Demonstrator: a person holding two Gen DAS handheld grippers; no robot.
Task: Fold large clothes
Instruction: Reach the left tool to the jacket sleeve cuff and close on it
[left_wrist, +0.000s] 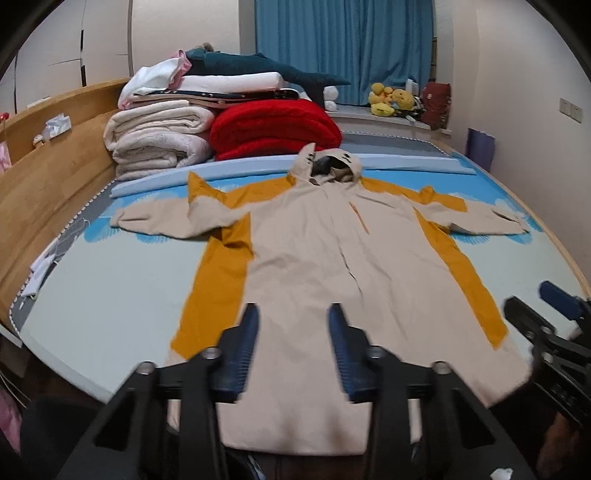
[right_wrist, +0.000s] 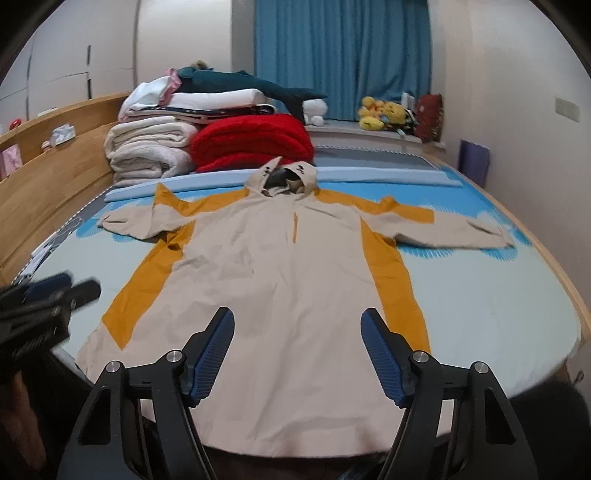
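Two sets of jaws apart, clamped on nothing: left gripper (left_wrist: 293, 314) narrower, right gripper (right_wrist: 297, 317) wider. Hovering over near hem of big beige hooded garment with mustard side panels (left_wrist: 306, 258), flat on blue bed (left_wrist: 110, 306). Long axis running away toward hood; sleeves spread sideways. Soft, lightly wrinkled cloth.

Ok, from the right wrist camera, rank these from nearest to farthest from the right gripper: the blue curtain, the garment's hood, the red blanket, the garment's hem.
1. The garment's hem, directly under the right gripper.
2. The hood, at the garment's far end, straight ahead.
3. The red blanket, just behind the hood, slightly left.
4. The blue curtain, on the far wall.
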